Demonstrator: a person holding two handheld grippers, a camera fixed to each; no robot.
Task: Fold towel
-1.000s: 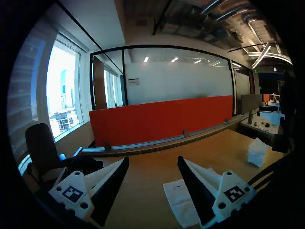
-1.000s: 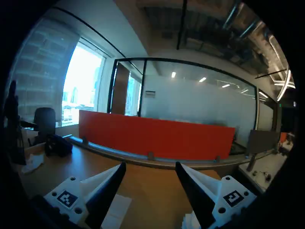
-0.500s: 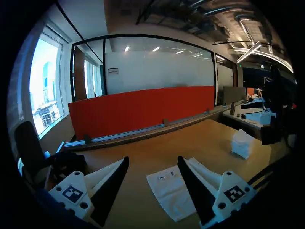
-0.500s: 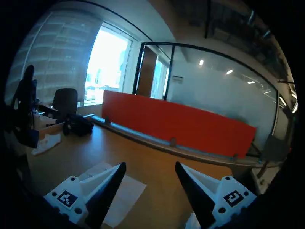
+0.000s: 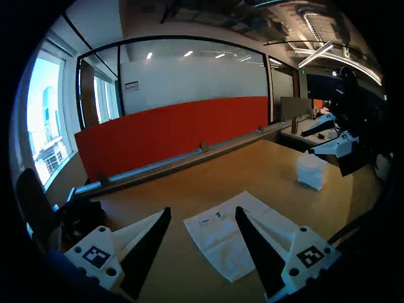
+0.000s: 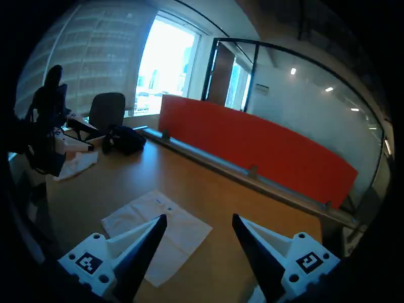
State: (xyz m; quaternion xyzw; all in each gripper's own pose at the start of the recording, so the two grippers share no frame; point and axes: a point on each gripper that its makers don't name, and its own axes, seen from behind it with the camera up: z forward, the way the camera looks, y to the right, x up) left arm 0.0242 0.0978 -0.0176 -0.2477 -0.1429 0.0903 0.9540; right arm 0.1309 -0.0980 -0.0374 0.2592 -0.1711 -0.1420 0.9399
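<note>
A white towel (image 5: 224, 237) lies spread flat on the wooden table (image 5: 237, 174), a small label near its far edge. My left gripper (image 5: 202, 209) hovers open above the towel's near side, nothing between its fingers. In the right gripper view the same towel (image 6: 156, 230) lies flat below and to the left of my open right gripper (image 6: 198, 217), which holds nothing. The left gripper view also catches the right gripper (image 5: 331, 146) far off at the right, held by a dark-sleeved person. The left gripper (image 6: 70, 141) appears at the far left of the right gripper view.
A stack of folded white towels (image 5: 310, 170) sits at the table's right end. A crumpled white cloth (image 6: 76, 164) and a black bag (image 6: 123, 140) lie at the left end by an office chair (image 6: 106, 111). A red partition (image 6: 257, 146) runs along the far edge.
Both views have tilted down and swung toward each other. The towel has come more fully into view under each gripper. Both grippers stayed open.
</note>
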